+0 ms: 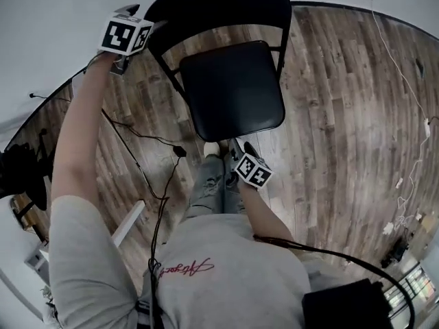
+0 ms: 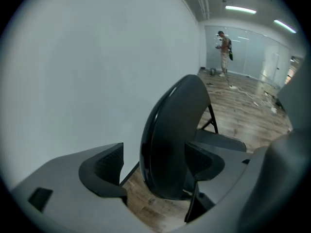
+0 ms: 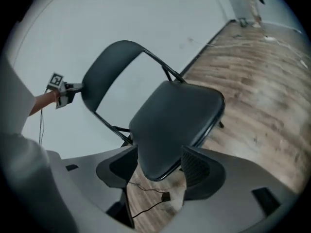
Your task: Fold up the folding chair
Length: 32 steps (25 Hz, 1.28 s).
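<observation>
A black folding chair stands unfolded on the wood floor, its backrest (image 1: 219,2) against the white wall and its padded seat (image 1: 233,88) level. My left gripper (image 1: 149,27) is at the backrest's left edge, jaws open. In the left gripper view the backrest (image 2: 175,130) stands edge-on between the pads of the left gripper (image 2: 155,164), with a gap on the left side. My right gripper (image 1: 239,149) is just below the seat's front edge, open. In the right gripper view the seat's front edge (image 3: 180,125) lies between the spread fingers of the right gripper (image 3: 160,171); the left gripper (image 3: 73,88) shows beside the backrest (image 3: 109,69).
My legs and shoes (image 1: 212,149) stand just in front of the chair. A black cable with a plug (image 1: 180,151) runs over the floor to the left, a thin white cable (image 1: 411,177) along the right. The white wall (image 2: 97,57) is right behind the chair. A person (image 2: 224,52) stands far off.
</observation>
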Each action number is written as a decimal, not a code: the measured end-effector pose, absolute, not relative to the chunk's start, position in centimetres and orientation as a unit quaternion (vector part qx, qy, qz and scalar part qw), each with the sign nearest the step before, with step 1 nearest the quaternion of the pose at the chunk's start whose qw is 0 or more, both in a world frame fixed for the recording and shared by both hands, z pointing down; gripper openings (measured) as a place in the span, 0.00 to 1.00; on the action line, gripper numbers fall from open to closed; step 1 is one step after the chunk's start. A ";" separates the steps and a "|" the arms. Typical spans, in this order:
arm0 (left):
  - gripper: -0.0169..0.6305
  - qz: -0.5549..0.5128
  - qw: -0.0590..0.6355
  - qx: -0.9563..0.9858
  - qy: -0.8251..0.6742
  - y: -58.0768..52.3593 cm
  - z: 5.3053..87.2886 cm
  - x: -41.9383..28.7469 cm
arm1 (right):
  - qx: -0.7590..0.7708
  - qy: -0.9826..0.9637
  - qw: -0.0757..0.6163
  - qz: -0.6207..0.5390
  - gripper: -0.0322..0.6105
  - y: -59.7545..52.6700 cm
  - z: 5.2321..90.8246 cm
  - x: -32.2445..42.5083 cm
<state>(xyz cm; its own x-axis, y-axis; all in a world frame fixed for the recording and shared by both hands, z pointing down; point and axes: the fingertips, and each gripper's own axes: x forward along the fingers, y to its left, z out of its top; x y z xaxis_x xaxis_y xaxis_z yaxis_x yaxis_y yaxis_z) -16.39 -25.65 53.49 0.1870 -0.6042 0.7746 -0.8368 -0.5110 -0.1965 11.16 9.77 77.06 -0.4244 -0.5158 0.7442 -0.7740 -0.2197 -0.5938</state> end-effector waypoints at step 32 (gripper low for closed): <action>0.93 0.559 0.196 0.790 -0.160 -25.8 60.9 -13.4 | 0.310 -0.642 -0.140 0.687 0.61 8.1 90.2 8.5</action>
<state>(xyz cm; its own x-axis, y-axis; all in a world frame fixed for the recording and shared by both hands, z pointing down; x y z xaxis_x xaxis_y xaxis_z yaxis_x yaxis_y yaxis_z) -13.45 -25.75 60.89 0.3249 -0.0340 0.9451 -0.4716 -0.8721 0.1307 8.52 8.12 90.16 -0.7684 -0.5911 0.2453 -0.2051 -0.1356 -0.9693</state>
